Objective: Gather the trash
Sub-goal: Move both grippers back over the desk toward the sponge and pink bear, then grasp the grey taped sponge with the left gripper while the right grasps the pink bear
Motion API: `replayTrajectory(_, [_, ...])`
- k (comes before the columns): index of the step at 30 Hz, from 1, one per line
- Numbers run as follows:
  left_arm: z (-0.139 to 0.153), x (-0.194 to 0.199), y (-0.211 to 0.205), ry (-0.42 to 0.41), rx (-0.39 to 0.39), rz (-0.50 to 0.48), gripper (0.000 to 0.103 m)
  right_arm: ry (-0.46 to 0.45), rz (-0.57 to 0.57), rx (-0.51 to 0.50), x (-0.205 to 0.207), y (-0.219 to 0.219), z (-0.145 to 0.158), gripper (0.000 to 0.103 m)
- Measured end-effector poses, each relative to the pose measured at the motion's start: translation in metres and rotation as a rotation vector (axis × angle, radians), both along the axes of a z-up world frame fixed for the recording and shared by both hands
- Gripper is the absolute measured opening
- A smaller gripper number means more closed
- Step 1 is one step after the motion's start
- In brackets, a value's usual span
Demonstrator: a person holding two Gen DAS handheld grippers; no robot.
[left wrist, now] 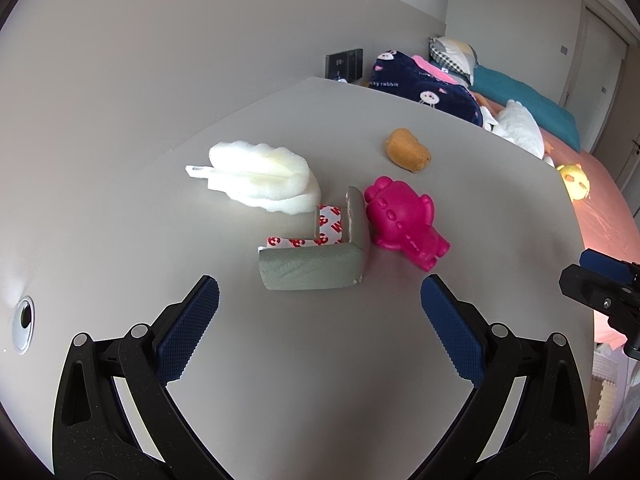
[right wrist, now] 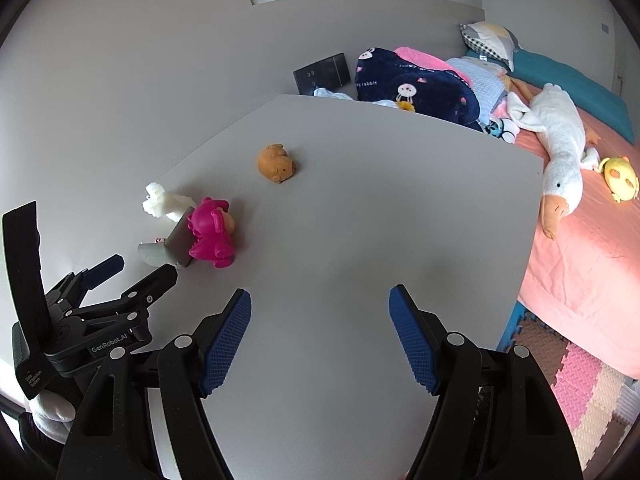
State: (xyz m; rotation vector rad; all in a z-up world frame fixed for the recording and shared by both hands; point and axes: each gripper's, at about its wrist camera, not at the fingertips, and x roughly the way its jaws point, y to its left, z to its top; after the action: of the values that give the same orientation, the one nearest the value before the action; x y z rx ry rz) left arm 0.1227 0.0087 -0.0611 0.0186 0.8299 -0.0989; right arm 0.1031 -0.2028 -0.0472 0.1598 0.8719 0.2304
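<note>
Grey table (right wrist: 360, 240) stands beside a pink-covered bed (right wrist: 580, 272), seemingly touching.

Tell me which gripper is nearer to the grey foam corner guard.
Left. The left gripper hangs open just short of the grey foam corner guard; the right gripper is open over bare table, farther off.

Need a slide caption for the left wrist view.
Open left tongs face grey foam corner guard, beside pink toy.
</note>
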Motion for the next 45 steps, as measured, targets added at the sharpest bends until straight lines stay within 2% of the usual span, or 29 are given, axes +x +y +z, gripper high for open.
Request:
replayTrajectory(6, [-0.005,0.018,0.002,0.019,0.008,-0.013,0.097,-0.001,0.015,-0.002,0.014,0.01,0.0,0.072])
replayTrajectory(17, [-0.013,0.038,0.004,0.072,0.008,-0.022,0.08,0.001,0.044,0.026,0.035,0.034,0.003,0.072])
replayTrajectory(21, [-0.014,0.04,0.01,0.081,-0.032,-0.024,0.061,0.023,0.061,0.042,0.042,0.045,0.0,0.072])
replayTrajectory(23, [-0.013,0.038,0.013,0.07,-0.021,-0.003,0.061,0.029,0.068,0.042,0.044,0.051,-0.002,0.072])
replayTrajectory(27, [-0.01,0.031,0.023,0.052,-0.051,0.028,0.06,0.036,0.079,0.038,0.051,0.062,-0.003,0.072])
replayTrajectory(35, [-0.008,0.026,0.035,0.052,-0.059,0.039,0.06,0.079,0.1,-0.016,0.075,0.085,-0.012,0.072])
replayTrajectory(45, [-0.01,0.028,0.04,0.067,-0.077,0.054,0.06,0.117,0.111,0.036,0.092,0.096,-0.014,0.072])
